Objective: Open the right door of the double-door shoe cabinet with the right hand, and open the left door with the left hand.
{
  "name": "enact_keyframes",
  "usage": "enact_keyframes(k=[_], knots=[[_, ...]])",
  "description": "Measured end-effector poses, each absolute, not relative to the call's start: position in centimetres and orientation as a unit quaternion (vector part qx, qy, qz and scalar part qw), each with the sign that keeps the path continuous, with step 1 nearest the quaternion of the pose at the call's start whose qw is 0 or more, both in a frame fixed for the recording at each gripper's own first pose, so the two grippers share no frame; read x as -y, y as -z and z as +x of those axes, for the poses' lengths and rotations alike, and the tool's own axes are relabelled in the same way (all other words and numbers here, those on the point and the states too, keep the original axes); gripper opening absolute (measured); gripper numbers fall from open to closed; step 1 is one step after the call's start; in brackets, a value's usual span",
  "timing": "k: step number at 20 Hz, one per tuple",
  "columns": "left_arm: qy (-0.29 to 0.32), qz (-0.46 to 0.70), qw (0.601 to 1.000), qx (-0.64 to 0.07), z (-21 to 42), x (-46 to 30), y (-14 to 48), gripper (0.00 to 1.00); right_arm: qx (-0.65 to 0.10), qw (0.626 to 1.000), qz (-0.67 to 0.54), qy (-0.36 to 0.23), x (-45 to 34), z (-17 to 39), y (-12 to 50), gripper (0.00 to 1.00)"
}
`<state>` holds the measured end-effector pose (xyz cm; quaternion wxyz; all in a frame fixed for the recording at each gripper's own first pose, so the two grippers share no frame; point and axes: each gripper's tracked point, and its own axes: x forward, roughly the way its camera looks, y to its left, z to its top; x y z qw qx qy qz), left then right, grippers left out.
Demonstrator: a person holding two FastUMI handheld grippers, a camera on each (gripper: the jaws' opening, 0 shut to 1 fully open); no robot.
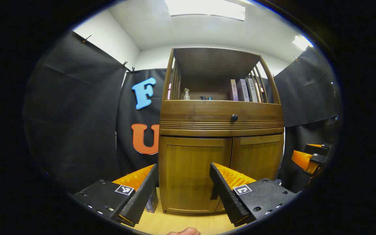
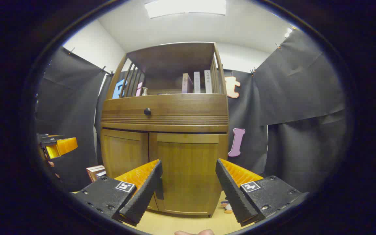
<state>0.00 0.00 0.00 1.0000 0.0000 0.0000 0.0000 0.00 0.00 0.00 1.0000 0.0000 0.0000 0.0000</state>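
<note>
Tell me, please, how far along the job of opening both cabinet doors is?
Nothing is done yet: the right door and left door are both shut. In hand: the right gripper and left gripper are open and each aimed at its door, touching nothing. Left: both doors.

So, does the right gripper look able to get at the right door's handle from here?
Probably yes. The right gripper is open and faces the right door, whose dark handle shows just beside one finger. Nothing stands between them, and both doors look closed.
</note>
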Motion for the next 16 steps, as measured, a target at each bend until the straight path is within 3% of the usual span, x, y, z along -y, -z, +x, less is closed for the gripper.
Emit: enact_keyframes(k=[5,6,7,8,11,12,13,15,16], knots=[[-0.006,-0.004,1.000,0.003,0.3,-0.7,-0.4,1.00,-0.003,1.000,-0.001,0.004,-0.4,0.3,0.2,1.00],[-0.005,-0.003,1.000,0.004,0.5,-0.8,-0.4,0.95,-0.005,1.000,0.000,0.003,-0.6,0.4,0.3,1.00],[-0.004,-0.001,1.000,0.005,0.5,-0.8,-0.4,1.00,-0.007,1.000,0.000,0.002,-0.8,0.5,0.4,1.00],[-0.003,0.001,1.000,0.006,0.5,-0.9,-0.3,0.95,-0.010,1.000,0.000,0.002,-0.9,0.7,0.6,1.00],[0.000,0.006,1.000,0.004,0.8,-1.0,-0.1,0.95,-0.019,1.000,0.000,0.004,-1.3,1.3,1.3,1.00],[-0.001,0.005,1.000,0.004,0.8,-1.2,0.0,1.00,-0.023,1.000,0.000,0.004,-1.6,1.6,1.5,1.00],[-0.001,0.003,1.000,0.003,0.9,-1.4,0.2,0.95,-0.028,1.000,0.001,0.005,-1.7,1.8,1.8,1.00],[-0.002,-0.001,1.000,0.003,1.2,-1.8,0.3,0.95,-0.033,0.999,0.004,0.003,-2.2,2.2,2.2,1.00],[-0.003,-0.003,1.000,0.003,1.3,-2.0,0.4,1.00,-0.035,0.999,0.003,0.003,-2.3,2.5,2.4,1.00]])
